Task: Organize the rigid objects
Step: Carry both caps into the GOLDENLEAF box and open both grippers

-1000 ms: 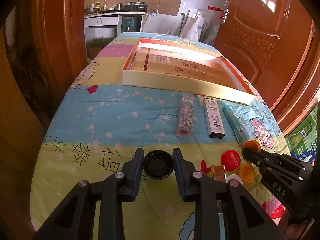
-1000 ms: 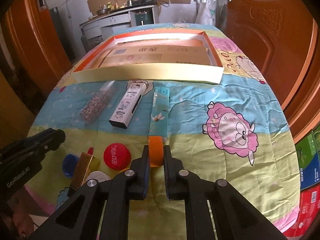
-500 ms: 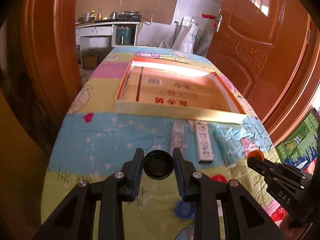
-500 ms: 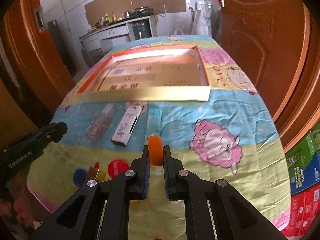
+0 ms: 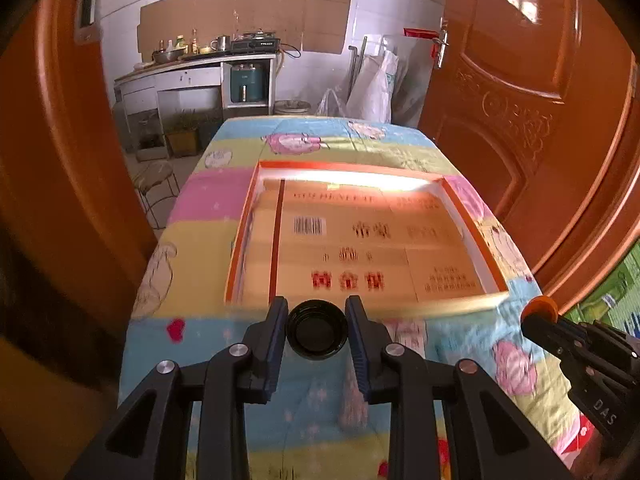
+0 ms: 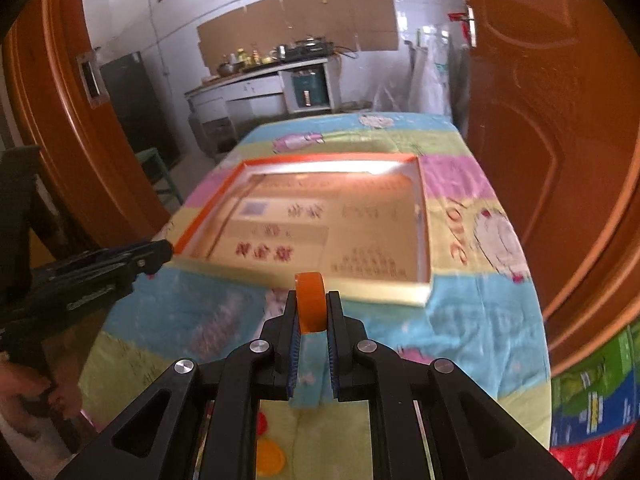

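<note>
You hold one cap in each gripper, both lifted clear of the quilt-covered table (image 5: 208, 336) and facing the shallow orange-rimmed box (image 5: 472, 236) that lies toward the far end, so each cap looks staged for a drop into that box; this reads as the carry step of sorting the loose caps into one place. Your left gripper (image 5: 316, 332) is partly closed around a black cap (image 5: 317, 330), its open side facing the camera, with a pad pressing on each side of the rim, so the width of the opening is simply the cap's own width. Your right gripper (image 6: 312, 308) is clamped nearly as tight as it goes on an orange cap (image 6: 310, 300), which stands on edge between the pads; gripping it across its thin dimension is why the jaws sit so close together. In the left wrist view the right gripper also shows near the table's right edge with the orange cap at its tip. Both caps are just short of the box's near wall, not yet over its printed floor. Other pieces remain on the near part of the table: a yellow cap (image 6: 270, 456) and a red one (image 6: 262, 422) show under the right gripper, blurred.
</note>
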Demonstrator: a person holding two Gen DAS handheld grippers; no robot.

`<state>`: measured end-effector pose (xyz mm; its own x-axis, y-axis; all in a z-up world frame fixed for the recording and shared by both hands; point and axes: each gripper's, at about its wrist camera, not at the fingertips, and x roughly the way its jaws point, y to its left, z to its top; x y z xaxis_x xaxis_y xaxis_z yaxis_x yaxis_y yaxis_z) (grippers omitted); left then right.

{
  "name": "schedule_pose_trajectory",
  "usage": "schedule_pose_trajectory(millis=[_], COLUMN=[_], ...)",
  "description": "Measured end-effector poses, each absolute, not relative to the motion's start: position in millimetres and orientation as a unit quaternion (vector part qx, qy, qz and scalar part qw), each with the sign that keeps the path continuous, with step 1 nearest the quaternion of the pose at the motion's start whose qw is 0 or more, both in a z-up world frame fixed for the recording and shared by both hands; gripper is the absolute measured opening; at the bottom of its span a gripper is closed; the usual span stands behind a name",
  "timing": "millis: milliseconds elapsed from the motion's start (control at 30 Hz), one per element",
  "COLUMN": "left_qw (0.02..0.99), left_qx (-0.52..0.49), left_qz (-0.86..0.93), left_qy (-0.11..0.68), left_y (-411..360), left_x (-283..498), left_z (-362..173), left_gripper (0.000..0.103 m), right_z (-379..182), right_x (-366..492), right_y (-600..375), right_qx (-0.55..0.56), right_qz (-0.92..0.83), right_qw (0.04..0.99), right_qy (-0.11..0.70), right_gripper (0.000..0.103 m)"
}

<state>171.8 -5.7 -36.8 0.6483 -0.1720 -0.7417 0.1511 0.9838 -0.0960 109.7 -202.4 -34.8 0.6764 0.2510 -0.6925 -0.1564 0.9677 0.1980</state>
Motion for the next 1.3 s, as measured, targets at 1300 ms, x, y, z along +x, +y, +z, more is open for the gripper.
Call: schedule_pose_trajectory(millis=[1300], left_qw=[0.886], left_qx=[0.047], left_qz=[-0.054], left_qy=[0.459], left_y=[-41.0], left_x=[353.9], left_z=[-95.3], left_gripper=[0.03], right_z=[-98.5], right_x=[333.9], right_y=[-184.2], right_qx=[0.065], right_qz=[0.205], right_qw=[0.852], right_qy=[0.478], right_gripper=[0.012])
